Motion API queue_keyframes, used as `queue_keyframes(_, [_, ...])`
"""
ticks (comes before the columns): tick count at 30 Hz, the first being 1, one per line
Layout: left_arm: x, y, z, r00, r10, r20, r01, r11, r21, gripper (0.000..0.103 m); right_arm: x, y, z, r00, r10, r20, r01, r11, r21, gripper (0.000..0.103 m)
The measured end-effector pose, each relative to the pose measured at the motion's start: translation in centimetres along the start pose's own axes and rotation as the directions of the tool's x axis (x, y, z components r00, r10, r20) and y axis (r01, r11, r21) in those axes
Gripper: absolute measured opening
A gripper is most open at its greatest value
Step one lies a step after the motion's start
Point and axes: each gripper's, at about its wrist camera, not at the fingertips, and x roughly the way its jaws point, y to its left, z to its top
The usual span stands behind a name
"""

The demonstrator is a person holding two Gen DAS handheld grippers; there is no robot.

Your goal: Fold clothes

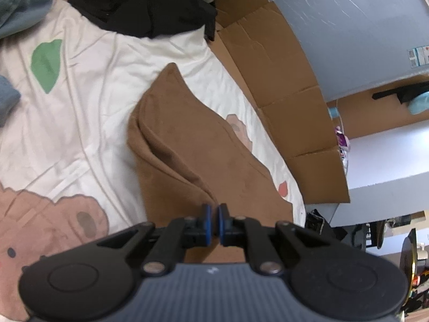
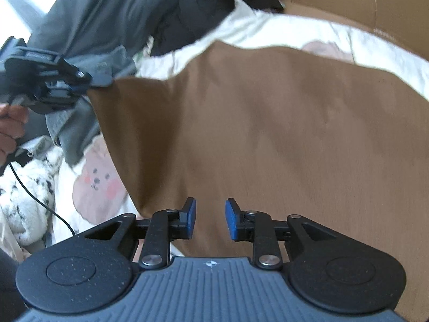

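A: From the left wrist, what is showing?

B: The left gripper (image 1: 214,216) is sitting with its blue pads pressed almost together, pinching a raised ridge of the brown garment (image 1: 187,145). The garment is lying across a white bedsheet (image 1: 93,80) printed with a green leaf and pink bears, running away from the jaws toward a pointed corner. A black garment (image 1: 144,2) is lying heaped at the far end of the sheet, and a flattened cardboard sheet (image 1: 284,86) is lying along the bed's right edge.

A: And from the right wrist?

B: The right gripper (image 2: 210,218) is standing with its jaws spread apart, a clear gap between the blue pads. Nothing is being pinched; the brown garment (image 2: 268,134) is lying just beyond and beneath the fingers, filling most of the view. At the upper left, the left gripper (image 2: 80,87) is clamping a corner of that brown cloth and holding it taut, with a person's hand (image 2: 10,131) gripping its handle. A grey garment (image 2: 102,13) is hanging behind it, and a spotted white plush (image 2: 29,185) is lying at the lower left beside a thin black cable (image 2: 40,201).
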Motion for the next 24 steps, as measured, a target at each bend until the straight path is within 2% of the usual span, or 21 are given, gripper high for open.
queue_keyframes(5, [0.7, -0.4, 0.4, 1.000, -0.011, -0.004, 0.011, 1.000, 0.000, 0.006, -0.4, 0.8, 1.3, 0.998, 0.007, 0.064, -0.006, 1.000, -0.024, 0.029])
queue_keyframes(8, [1.0, -1.0, 0.6, 1.000, -0.021, -0.014, 0.021, 1.000, 0.008, 0.006, -0.6, 1.2, 2.1, 0.995, 0.014, 0.100, -0.009, 0.999, -0.044, 0.038])
queue_keyframes(24, [4.9, -3.7, 1.0, 0.996, -0.067, -0.066, 0.070, 0.997, 0.036, 0.006, -1.6, 2.2, 3.7, 0.972, 0.071, 0.223, -0.054, 0.995, -0.080, 0.039])
